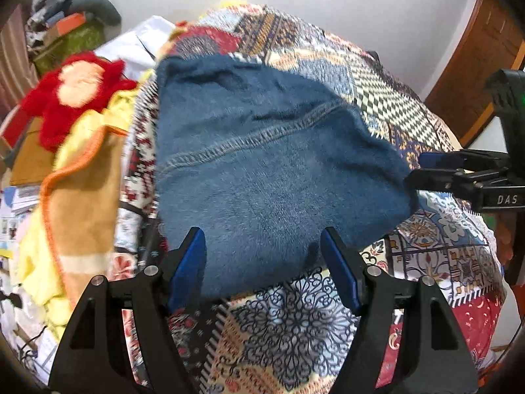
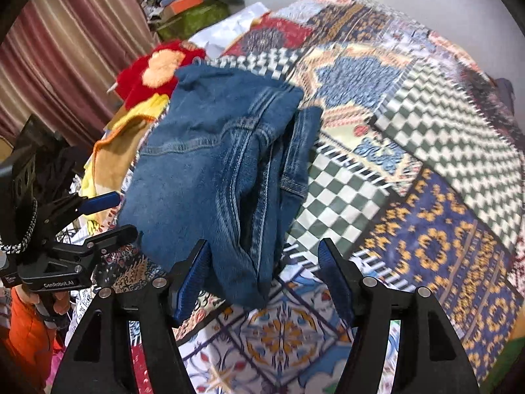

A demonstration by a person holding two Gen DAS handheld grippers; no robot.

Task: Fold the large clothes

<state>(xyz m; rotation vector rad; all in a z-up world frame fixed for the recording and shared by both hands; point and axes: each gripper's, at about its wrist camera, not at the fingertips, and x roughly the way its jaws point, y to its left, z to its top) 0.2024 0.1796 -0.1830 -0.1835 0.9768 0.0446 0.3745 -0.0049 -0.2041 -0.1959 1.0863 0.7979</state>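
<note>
A folded pair of blue jeans [image 1: 262, 164] lies on the patterned bedspread [image 1: 295, 328]; it also shows in the right wrist view [image 2: 213, 170]. My left gripper [image 1: 262, 249] is open at the jeans' near edge, its blue pads on either side of the fabric edge without clamping it. My right gripper [image 2: 264, 262] is open over the jeans' near corner. In the left wrist view the right gripper [image 1: 423, 167] sits at the jeans' right corner. In the right wrist view the left gripper [image 2: 118, 216] is open beside the jeans' left edge.
A red and peach plush item [image 1: 75, 88] and a yellow-orange towel [image 1: 82, 177] lie left of the jeans. Boxes and clutter [image 1: 65, 32] are piled at the far left by a striped curtain [image 2: 59, 49]. A wooden door [image 1: 475, 65] stands at the right.
</note>
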